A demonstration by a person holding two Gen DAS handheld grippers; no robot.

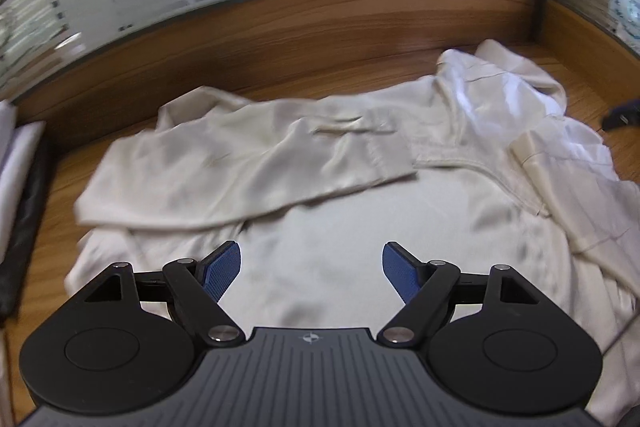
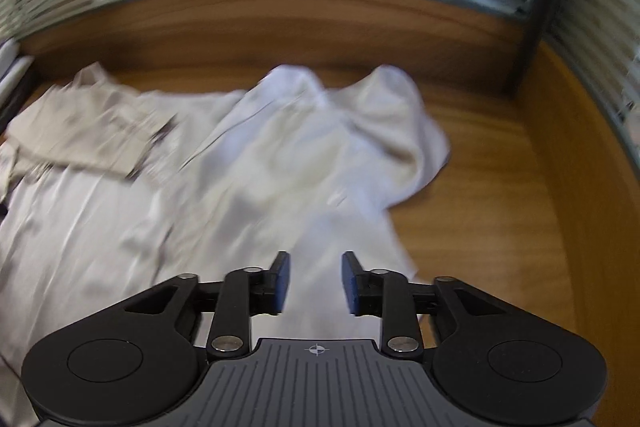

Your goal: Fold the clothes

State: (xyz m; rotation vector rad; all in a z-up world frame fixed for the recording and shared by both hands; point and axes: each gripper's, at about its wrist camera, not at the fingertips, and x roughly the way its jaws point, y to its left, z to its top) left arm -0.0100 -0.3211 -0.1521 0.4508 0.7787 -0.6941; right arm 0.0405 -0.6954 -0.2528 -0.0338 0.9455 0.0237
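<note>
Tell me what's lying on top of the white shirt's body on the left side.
A folded-over sleeve lies across the white shirt, cuff toward the collar. Whatever fabric is under that sleeve is covered. Neither gripper holds anything.

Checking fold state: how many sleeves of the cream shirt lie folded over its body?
1. A cream long sleeve lies across the cream shirt's body, upper left. Other sleeve may be hidden in bunched fabric, right.

One cream shirt (image 1: 340, 227), one wooden table (image 1: 280, 39), two claws.
</note>
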